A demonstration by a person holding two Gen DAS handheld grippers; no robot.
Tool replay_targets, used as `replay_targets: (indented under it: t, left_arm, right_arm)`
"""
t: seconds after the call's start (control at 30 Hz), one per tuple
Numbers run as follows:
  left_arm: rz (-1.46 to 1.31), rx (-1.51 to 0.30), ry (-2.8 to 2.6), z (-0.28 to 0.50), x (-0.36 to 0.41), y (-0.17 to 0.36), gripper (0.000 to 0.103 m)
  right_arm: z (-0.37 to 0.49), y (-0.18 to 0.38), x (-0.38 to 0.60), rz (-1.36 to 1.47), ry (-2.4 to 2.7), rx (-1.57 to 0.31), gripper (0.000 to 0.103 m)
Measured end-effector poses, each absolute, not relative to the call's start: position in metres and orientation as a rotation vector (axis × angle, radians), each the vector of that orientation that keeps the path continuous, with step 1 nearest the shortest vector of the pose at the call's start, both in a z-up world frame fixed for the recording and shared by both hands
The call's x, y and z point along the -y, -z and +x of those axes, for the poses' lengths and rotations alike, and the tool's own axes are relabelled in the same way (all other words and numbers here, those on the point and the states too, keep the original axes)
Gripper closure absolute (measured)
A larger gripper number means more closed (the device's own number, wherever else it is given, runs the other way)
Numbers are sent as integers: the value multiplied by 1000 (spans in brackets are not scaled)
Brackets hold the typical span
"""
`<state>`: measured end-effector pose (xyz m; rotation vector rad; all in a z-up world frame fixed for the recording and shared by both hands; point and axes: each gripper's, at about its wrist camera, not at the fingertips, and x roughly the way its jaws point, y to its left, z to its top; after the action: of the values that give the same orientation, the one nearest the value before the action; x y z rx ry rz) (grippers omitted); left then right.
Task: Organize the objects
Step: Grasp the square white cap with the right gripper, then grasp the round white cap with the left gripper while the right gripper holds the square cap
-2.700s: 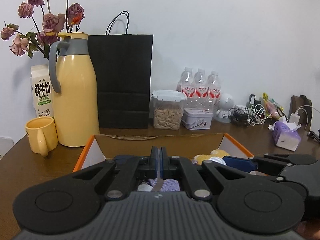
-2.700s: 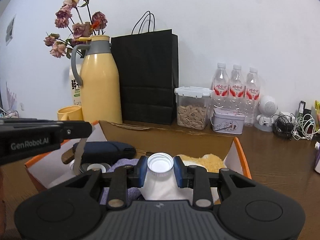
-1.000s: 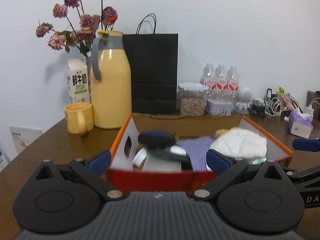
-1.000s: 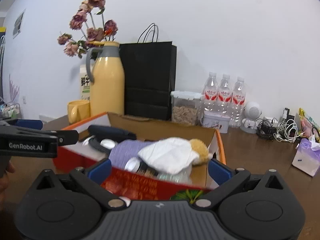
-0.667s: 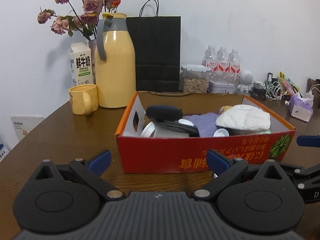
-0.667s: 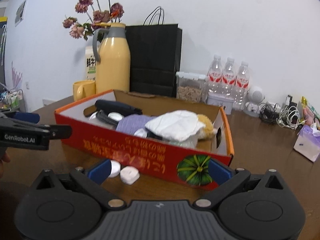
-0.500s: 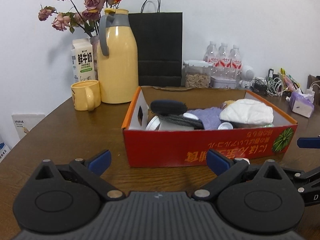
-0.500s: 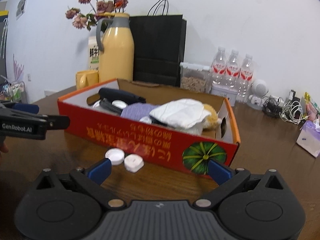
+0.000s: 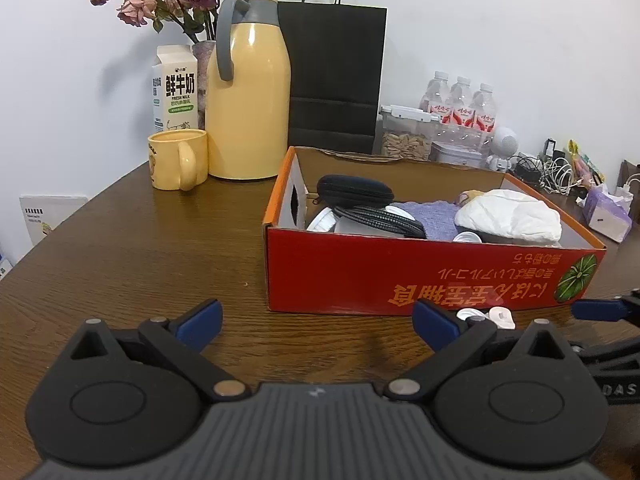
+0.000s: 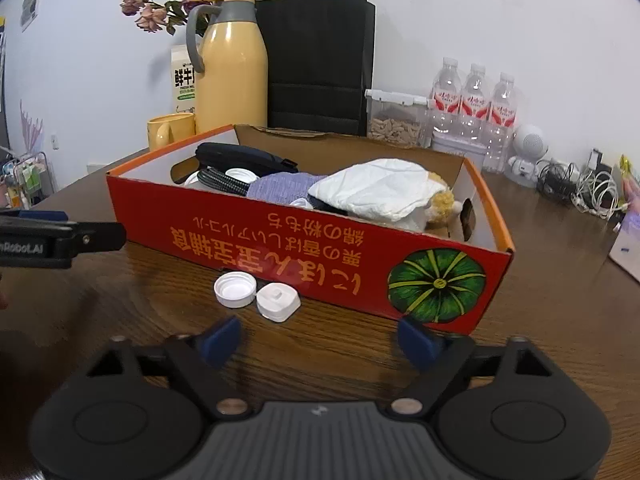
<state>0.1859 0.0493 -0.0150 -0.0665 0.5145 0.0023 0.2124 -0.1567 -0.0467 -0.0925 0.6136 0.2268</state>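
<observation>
A red cardboard box [image 9: 420,276] [image 10: 312,256] stands on the brown table. It holds a black case [image 9: 354,189], a black cable [image 9: 380,220], a purple cloth [image 10: 284,186], a white cloth [image 10: 380,192] and small lids. A white bottle cap [image 10: 235,289] and a white squarish lid [image 10: 278,302] lie on the table in front of the box. My left gripper [image 9: 316,320] is open and empty, short of the box's front. My right gripper [image 10: 320,338] is open and empty, just short of the two lids.
A yellow jug [image 9: 248,92], yellow mug [image 9: 178,164], milk carton [image 9: 176,92], dried roses and a black paper bag [image 9: 334,80] stand behind the box. A seed jar, three water bottles [image 10: 474,100], cables and a tissue pack [image 9: 608,212] sit at the back right.
Both grippers opened, left the box and drew back toward the table's near side. The white cloth that the right gripper held now lies in the box.
</observation>
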Motion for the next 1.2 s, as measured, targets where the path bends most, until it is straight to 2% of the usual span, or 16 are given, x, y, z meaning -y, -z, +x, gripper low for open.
replay_targets:
  t: [0.2, 0.37, 0.43, 0.63, 0.9, 0.97, 1.0, 1.03, 1.2]
  left_arm:
    - [-72, -520, 1, 187, -49, 16, 0]
    - [-75, -521, -3, 187, -49, 16, 0]
    - [-76, -524, -5, 188, -49, 16, 0]
    - [-78, -542, -14, 190, -50, 18, 0]
    - [-80, -544, -16, 189, -50, 17, 0]
    - [-81, -544, -19, 189, -51, 18, 0]
    - [-83, -544, -19, 189, -51, 18, 0]
    - [-86, -545, -20, 189, -52, 18, 0]
    - [-91, -551, -20, 190, -52, 18, 0]
  right_arm:
    - [225, 49, 150, -54, -251, -644, 46]
    - [234, 51, 139, -46, -256, -669, 49]
    - [236, 51, 137, -36, -252, -668, 57]
    - [239, 51, 132, -32, -243, -665, 61]
    - [242, 52, 124, -56, -229, -652, 61]
    - [241, 52, 124, -56, -235, -649, 65]
    - [241, 52, 124, -55, -234, -647, 73]
    - [241, 52, 124, -54, -233, -645, 76]
    - [240, 52, 123, -55, -245, -638, 76]
